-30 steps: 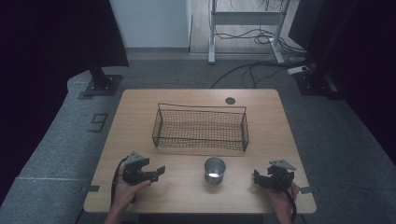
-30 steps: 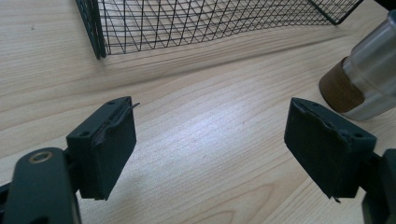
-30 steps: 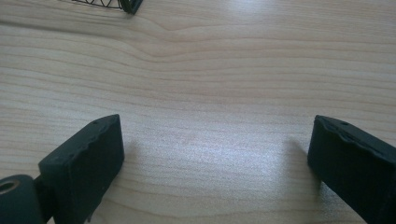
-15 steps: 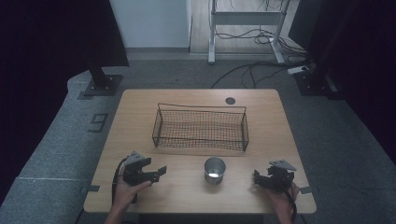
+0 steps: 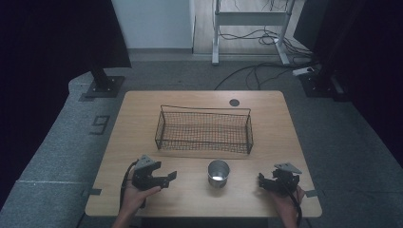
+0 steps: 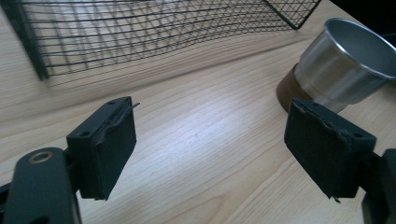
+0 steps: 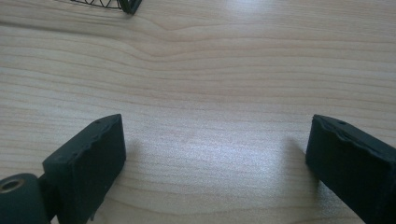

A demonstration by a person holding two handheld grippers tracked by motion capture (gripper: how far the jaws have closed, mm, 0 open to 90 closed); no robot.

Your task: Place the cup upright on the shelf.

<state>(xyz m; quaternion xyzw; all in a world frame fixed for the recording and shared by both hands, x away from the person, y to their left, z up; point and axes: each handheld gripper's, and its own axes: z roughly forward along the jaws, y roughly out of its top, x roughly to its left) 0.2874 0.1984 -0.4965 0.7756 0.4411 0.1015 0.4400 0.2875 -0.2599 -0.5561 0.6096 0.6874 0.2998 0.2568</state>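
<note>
Wooden table (image 5: pixel 142 142) in a dim room, with a wire basket (image 5: pixel 203 129) at its middle and a steel cup (image 5: pixel 218 173) standing upright on the near strip, well short of the basket's near wall. Left gripper (image 5: pixel 168 178) rests on the table with jaws spread wide and nothing between them; along its own line of sight the cup (image 6: pixel 345 65) lies ahead and toward the right-hand jaw, just beyond that jaw's tip and not yet between the pads, mouth up on a brown base. Right gripper (image 5: pixel 262 183) also sits on the table, jaws equally wide and empty, facing bare wood (image 7: pixel 205 93) with a basket corner (image 7: pixel 128 5) far ahead to its left. Judged from the high view, the left jaws stand somewhat nearer the cup and already point toward it; the cup's axis is vertical, so a sideways approach would likely bracket its wall.
</note>
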